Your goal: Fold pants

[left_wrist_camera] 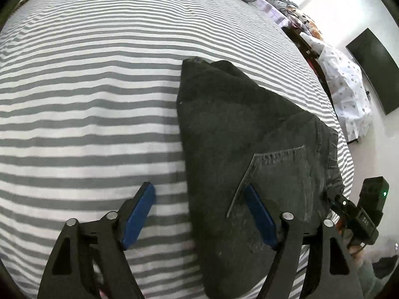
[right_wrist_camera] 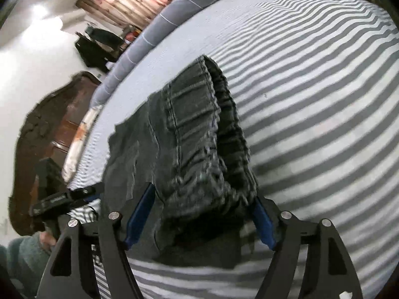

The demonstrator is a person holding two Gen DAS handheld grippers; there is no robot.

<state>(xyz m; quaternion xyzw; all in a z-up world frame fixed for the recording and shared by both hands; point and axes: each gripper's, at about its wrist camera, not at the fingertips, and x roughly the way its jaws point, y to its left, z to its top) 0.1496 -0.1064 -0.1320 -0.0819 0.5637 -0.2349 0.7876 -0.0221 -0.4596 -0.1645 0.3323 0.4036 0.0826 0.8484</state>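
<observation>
Close in, the left hand-held gripper (left_wrist_camera: 199, 204) hangs with its jaws spread wide and nothing clamped: one blue pad (left_wrist_camera: 139, 214) sits over bare striped sheet, the other over the near edge of the pants (left_wrist_camera: 249, 129), by the back pocket (left_wrist_camera: 279, 172). The right hand-held gripper (right_wrist_camera: 203, 211) is released too, jaws wide on either side of the gathered waistband (right_wrist_camera: 199, 129); the cloth lies between the pads, but I can't see them pressing on it.

The dark denim pants lie folded into a compact stack on the bed (left_wrist_camera: 87, 87), near its edge on the room side, waistband uppermost at one end, and a folded corner points away up the bed.

My read: the fold itself looks done or nearly so, and both tools are letting go. What's left is likely a tidy-up: squaring the stacked edges or pressing the bundle flat. That calls for a light touch, since a snagged waistband could drag the layers apart.

Further off, a grey pillow (right_wrist_camera: 174, 17) lies at the head of the bed.
</observation>
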